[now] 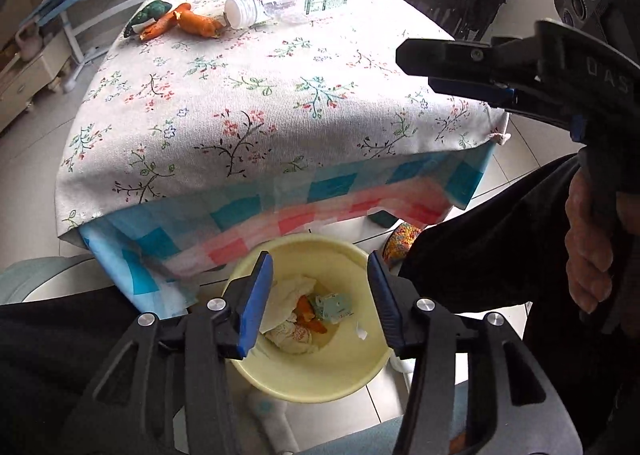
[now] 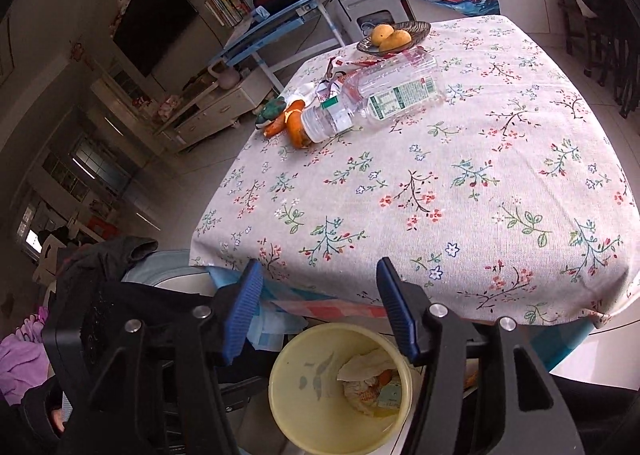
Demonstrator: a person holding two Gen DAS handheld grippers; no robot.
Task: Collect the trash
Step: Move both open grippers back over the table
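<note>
The left tongs (image 1: 316, 295) hang above the yellow bin (image 1: 352, 367) with the jaws apart and nothing between them. Inside the bin lie crumpled tissue (image 1: 288, 291), orange peel (image 1: 306, 309) and a small pale box (image 1: 334, 305). On the bench (image 2: 440, 195), at its far side, orange peels (image 2: 296, 127) touch a clear plastic bottle (image 2: 384, 95) that lies on its side. The right tongs (image 2: 320, 311) are also apart and empty, near the bench edge.
</note>
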